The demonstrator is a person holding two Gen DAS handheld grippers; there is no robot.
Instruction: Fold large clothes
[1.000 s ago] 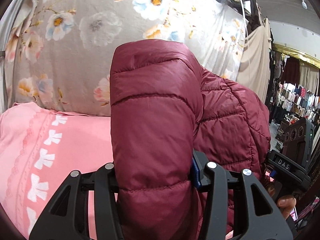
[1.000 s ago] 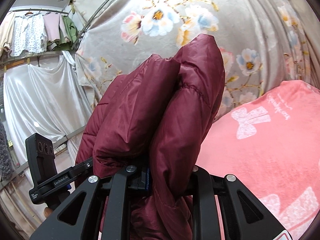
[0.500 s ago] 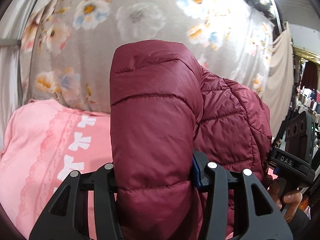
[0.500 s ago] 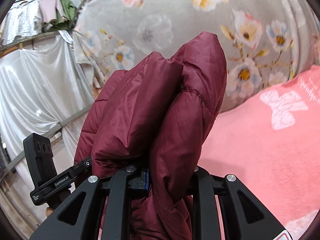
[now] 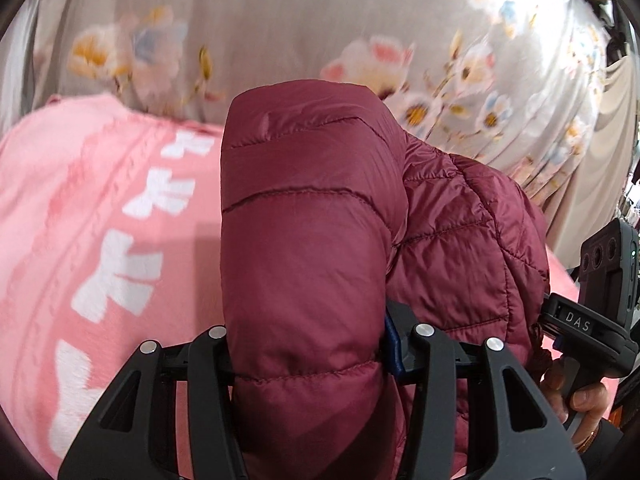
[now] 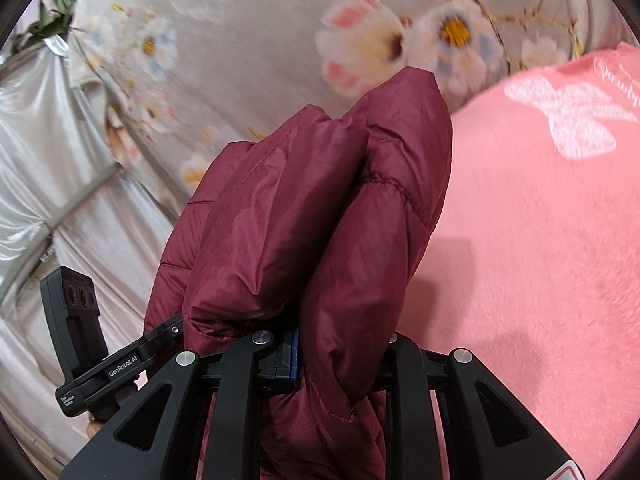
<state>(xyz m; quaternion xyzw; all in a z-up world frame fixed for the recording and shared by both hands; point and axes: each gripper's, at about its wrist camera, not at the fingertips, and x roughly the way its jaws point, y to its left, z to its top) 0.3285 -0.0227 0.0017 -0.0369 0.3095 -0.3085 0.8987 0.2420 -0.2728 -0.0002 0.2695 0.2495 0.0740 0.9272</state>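
A maroon quilted puffer jacket [image 5: 312,248] fills the middle of the left wrist view, and it also shows in the right wrist view [image 6: 312,240]. My left gripper [image 5: 316,356] is shut on a thick fold of it. My right gripper [image 6: 340,356] is shut on another bunched fold. The jacket hangs between the two grippers above a pink blanket with white bows [image 5: 100,240], seen also in the right wrist view [image 6: 528,240]. The fingertips are hidden by the fabric. The other gripper shows at the right edge of the left view [image 5: 592,320] and at the left edge of the right view [image 6: 88,344].
A grey floral cloth [image 5: 280,24] hangs behind the bed, also in the right wrist view [image 6: 248,32]. A shiny white curtain [image 6: 36,152] and a metal rail stand at the left of the right view. A beige cloth [image 5: 616,120] hangs at the far right.
Both grippers have tilted downward with the jacket still held. The pink blanket now fills more of both views and the ceiling and shop racks have left the frame.
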